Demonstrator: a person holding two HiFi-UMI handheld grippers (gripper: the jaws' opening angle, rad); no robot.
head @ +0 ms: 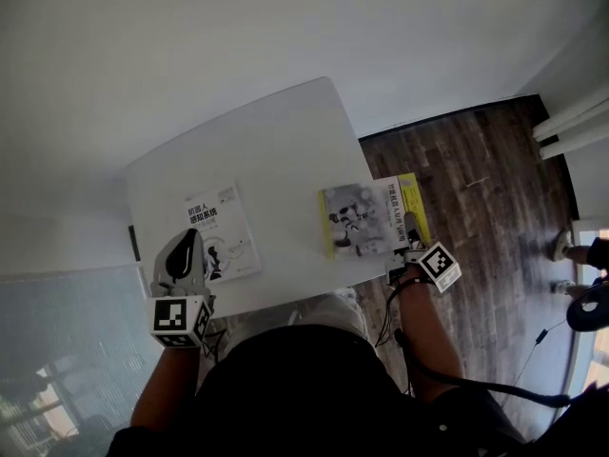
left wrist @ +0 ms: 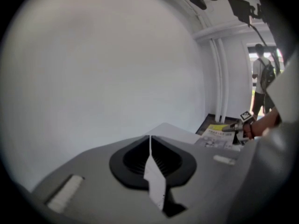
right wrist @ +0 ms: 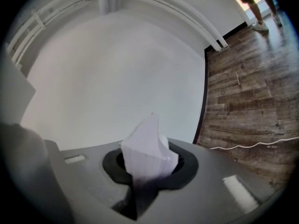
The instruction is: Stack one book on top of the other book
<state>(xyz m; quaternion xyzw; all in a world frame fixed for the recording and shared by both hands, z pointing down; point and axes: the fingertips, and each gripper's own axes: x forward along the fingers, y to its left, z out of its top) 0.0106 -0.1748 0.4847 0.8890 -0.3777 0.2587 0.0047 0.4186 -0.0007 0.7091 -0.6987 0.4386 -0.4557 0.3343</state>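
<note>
While the right gripper (head: 410, 228) clamps the yellow book (head: 362, 219), centre right, the left gripper (head: 190, 241) pinches the white book (head: 228, 222); seemingly the pickup; next, carry yellow onto white.

White table (head: 276, 146) on dark wood floor (head: 485, 188)

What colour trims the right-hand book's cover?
Yellow, on the right-hand book; it shows best in the head view.

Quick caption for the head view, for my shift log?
Right gripper clamps the yellow book overhanging the white table; left gripper pinches the white book's edge.
</note>
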